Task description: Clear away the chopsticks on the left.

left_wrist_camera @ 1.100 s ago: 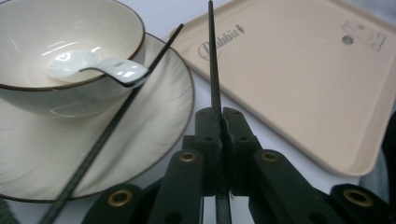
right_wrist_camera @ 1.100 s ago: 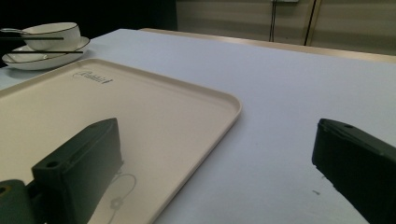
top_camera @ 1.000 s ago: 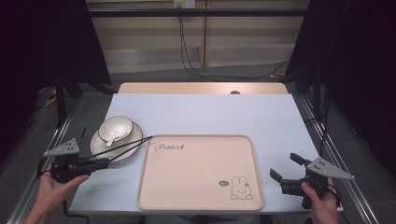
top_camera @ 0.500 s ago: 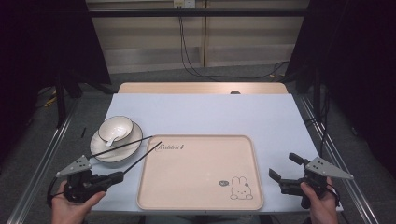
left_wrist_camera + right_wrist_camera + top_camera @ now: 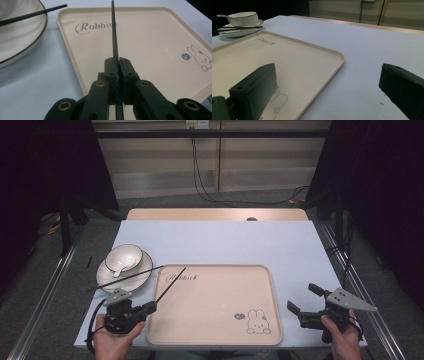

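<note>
2 black chopsticks are in play: my left gripper is clamped on one chopstick, its jaws pressed together with the stick pinched between the pads, as the left gripper view shows plainly. That stick runs straight out from the jaws, up over the near-left part of the cream tray, with its tip reaching toward the "Rabbit" lettering. Whether the tip touches the tray surface I cannot tell.

The other chopstick lies across the white saucer, its far end poking past the rim toward the tray's left edge. On the saucer sits a white bowl with a dark rim line, and a white spoon rests in it, handle leaning out toward me. In the right gripper view the bowl and saucer sit far off at the upper left, with the loose chopstick across them.

My right gripper hangs just off the tray's right edge, over the pale blue table. Its jaws are spread wide with nothing between them; the right gripper view shows bare table and the tray's corner in the gap. A small rabbit drawing marks the tray's near-right corner, close to that gripper. My hands hold both grippers at the table's near edge, well apart from each other, the tray between them.
</note>
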Available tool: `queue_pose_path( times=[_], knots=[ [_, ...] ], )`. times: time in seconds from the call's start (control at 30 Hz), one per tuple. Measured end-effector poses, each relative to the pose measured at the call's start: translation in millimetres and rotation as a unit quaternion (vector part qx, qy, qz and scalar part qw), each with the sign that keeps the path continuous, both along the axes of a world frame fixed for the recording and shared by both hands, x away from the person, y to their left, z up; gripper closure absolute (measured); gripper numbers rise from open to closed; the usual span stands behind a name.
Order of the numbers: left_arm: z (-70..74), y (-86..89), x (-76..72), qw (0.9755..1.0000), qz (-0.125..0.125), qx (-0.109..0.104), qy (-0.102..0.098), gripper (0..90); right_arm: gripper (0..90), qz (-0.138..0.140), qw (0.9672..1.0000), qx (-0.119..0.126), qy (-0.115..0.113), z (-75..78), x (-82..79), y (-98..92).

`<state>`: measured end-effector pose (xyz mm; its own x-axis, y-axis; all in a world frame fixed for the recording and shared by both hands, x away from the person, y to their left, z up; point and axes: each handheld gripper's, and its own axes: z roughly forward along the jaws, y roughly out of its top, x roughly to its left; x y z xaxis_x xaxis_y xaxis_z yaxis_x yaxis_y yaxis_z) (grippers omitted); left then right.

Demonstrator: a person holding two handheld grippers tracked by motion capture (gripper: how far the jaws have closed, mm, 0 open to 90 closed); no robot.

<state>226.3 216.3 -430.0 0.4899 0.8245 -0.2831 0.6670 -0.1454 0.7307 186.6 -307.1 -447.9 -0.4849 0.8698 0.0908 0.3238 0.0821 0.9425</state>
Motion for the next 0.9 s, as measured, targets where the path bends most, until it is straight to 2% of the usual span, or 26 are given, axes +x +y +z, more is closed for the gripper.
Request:
queue_pose_path(
  times=[0.13,0.2,0.23,0.27,0.37,0.43,0.47,0.53,0.57,0.8,0.9],
  knots=[
    [-9.9,-10.7,5.6,0.9996,0.022,0.009,0.017,85.9,1.2,0.003,1.0000,-0.001,-0.001,0.0,-0.2,0.0],
    [-13.1,-11.2,7.3,0.9994,0.023,0.011,0.025,85.8,1.2,0.003,1.0000,0.000,-0.001,0.0,-0.2,0.1],
    [-18.0,-12.2,10.1,0.9988,0.029,0.021,0.034,85.8,1.2,0.003,1.0000,-0.001,-0.001,0.0,-0.1,0.2],
    [-20.0,-12.3,11.3,0.9985,0.034,0.026,0.035,85.8,1.2,0.003,1.0000,-0.001,-0.002,0.0,-0.2,0.3],
    [-23.2,-12.9,15.1,0.9977,0.041,0.028,0.046,85.8,1.3,0.004,1.0000,-0.001,-0.001,-0.2,0.0,0.5],
    [-26.6,-18.0,19.4,0.9968,0.044,0.043,0.050,85.8,1.3,0.005,1.0000,-0.001,-0.001,-0.3,0.4,0.6],
    [-26.6,-18.0,19.4,0.9968,0.044,0.043,0.050,85.8,1.3,0.005,1.0000,-0.001,-0.001,-0.3,0.4,0.6],
    [-31.6,-25.2,23.2,0.9952,0.044,0.061,0.063,85.8,1.3,0.003,1.0000,-0.001,0.000,-0.4,0.3,0.4],
    [-32.5,-26.1,23.9,0.9949,0.041,0.064,0.065,85.8,1.3,0.005,1.0000,-0.001,0.000,-0.2,0.1,0.3],
    [-34.9,-26.8,25.0,0.9942,0.049,0.066,0.069,85.5,1.3,0.005,1.0000,0.000,0.001,-0.5,0.2,0.2],
    [-35.5,-25.9,25.1,0.9945,0.049,0.060,0.071,85.2,1.3,0.005,1.0000,-0.002,0.000,-0.4,0.0,0.5]
  ],
)
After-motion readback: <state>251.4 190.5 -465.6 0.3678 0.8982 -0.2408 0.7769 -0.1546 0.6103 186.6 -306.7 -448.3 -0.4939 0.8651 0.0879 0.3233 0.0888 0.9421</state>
